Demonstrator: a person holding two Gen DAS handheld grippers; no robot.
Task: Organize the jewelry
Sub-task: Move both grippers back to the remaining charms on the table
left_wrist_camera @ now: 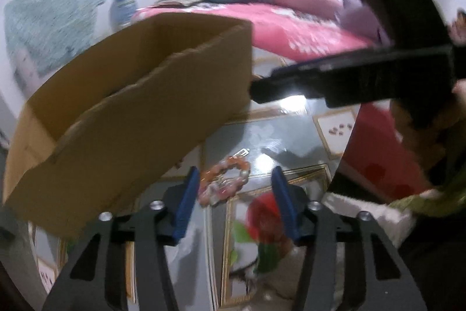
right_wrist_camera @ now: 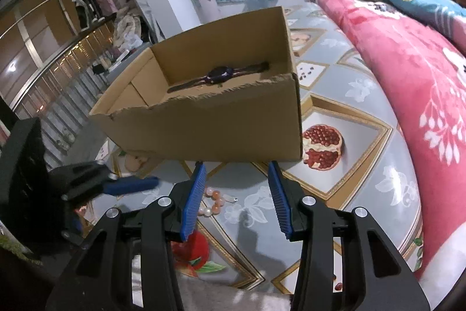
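The bracelet (left_wrist_camera: 224, 179) lies on the counter (right_wrist_camera: 364, 165), just in front of the box (right_wrist_camera: 209, 118) and not in it. A watch (right_wrist_camera: 218, 76) already lies inside the box. The left gripper (left_wrist_camera: 236, 201) points down at the bracelet, and its jaws stand partly open with nothing in them; the beads show just past the tips, more to the left one. The right gripper (right_wrist_camera: 237, 201) also tilts down over the beads with its jaws partly open and empty, and the bracelet peeks out beside its left finger. Both grippers come at the same beads, so I think only one should take them while the other moves back, or they may bump. To do this step well, the gripper should go low until one finger is inside the ring of beads and one is outside, then close softly so the beads do not slip or roll. Then it should lift up high enough to clear the torn front edge of the box and let go above the watch. The left view is blurry, so I cannot tell if the jaws touch the beads yet.
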